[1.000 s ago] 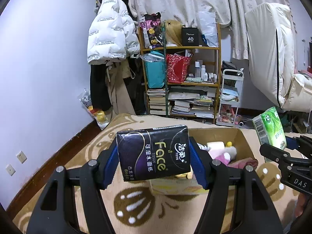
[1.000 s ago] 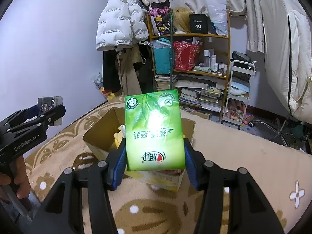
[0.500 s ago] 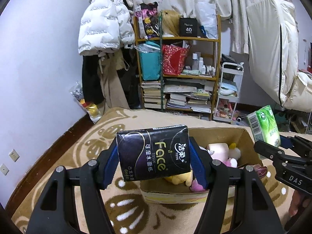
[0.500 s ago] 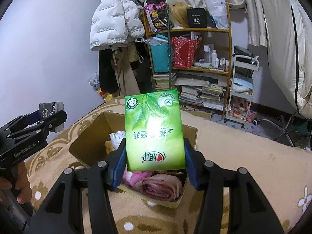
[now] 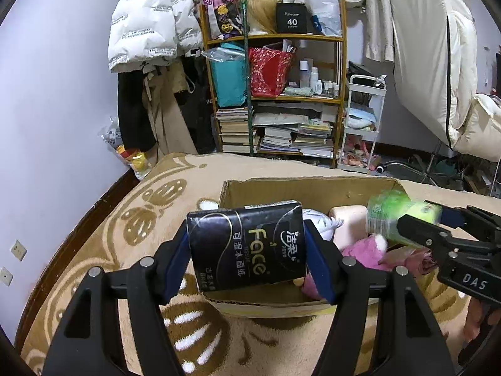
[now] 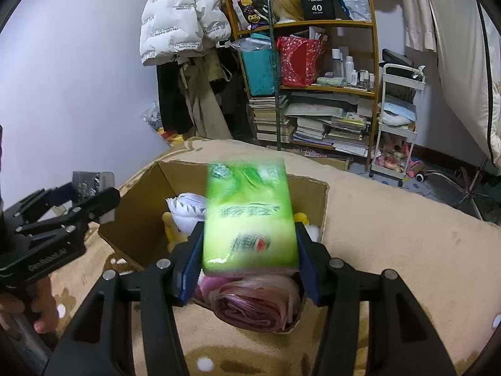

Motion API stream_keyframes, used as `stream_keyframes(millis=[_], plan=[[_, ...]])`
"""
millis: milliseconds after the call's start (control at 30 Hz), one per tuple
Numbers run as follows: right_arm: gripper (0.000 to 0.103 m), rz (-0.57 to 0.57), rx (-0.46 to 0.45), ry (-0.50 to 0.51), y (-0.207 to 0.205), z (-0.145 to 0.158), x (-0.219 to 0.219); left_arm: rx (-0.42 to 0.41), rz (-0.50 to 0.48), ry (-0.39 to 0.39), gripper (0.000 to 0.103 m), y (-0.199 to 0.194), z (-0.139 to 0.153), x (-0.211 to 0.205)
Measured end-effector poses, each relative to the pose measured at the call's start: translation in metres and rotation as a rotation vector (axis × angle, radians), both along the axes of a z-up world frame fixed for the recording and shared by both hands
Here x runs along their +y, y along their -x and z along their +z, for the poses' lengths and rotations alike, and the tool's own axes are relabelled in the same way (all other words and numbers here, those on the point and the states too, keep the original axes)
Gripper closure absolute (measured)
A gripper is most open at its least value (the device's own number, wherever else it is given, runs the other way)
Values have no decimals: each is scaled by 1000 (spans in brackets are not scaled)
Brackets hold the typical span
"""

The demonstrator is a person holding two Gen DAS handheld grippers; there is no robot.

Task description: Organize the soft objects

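**Two tissue packs above the open box**

Beige patterned carpet (image 5: 150, 219) spreads under an open cardboard box (image 5: 313, 188), with a crowded bookshelf (image 5: 281, 94) and a hanging white puffer jacket (image 5: 144, 28) against the far wall.

I see my left gripper (image 5: 247, 257) tilted down over the box's near edge. Its jaws are opening, though the black tissue pack (image 5: 247, 247) sits between the blue pads and looks to be touching both.

My right gripper (image 6: 249, 250) also slants down at the box from the right side, its pads pressed on the blurred green tissue pack (image 6: 249, 216), which stands over the box's near-right corner.

Inside the box lie a white plush (image 6: 188, 210), a pink plush (image 5: 363, 250) and a rolled pink bag (image 6: 253, 304) right beneath the green pack. A hand (image 6: 40, 307) shows under the left tool.
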State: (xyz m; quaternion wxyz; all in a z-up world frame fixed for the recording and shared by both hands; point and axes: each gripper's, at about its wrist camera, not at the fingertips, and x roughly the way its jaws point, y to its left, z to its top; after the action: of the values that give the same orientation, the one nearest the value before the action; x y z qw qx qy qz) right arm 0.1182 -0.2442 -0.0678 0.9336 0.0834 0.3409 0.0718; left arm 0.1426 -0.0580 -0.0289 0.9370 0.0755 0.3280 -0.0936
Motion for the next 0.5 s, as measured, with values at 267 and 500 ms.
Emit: stream_keyframes(millis=[267,500], plan=[[38,-6,0,-6,4,1,-1,7,12,23,16,2,1,5],[14,-33,-47,-11,19,13,-3,16,18,2,8,20,8,10]])
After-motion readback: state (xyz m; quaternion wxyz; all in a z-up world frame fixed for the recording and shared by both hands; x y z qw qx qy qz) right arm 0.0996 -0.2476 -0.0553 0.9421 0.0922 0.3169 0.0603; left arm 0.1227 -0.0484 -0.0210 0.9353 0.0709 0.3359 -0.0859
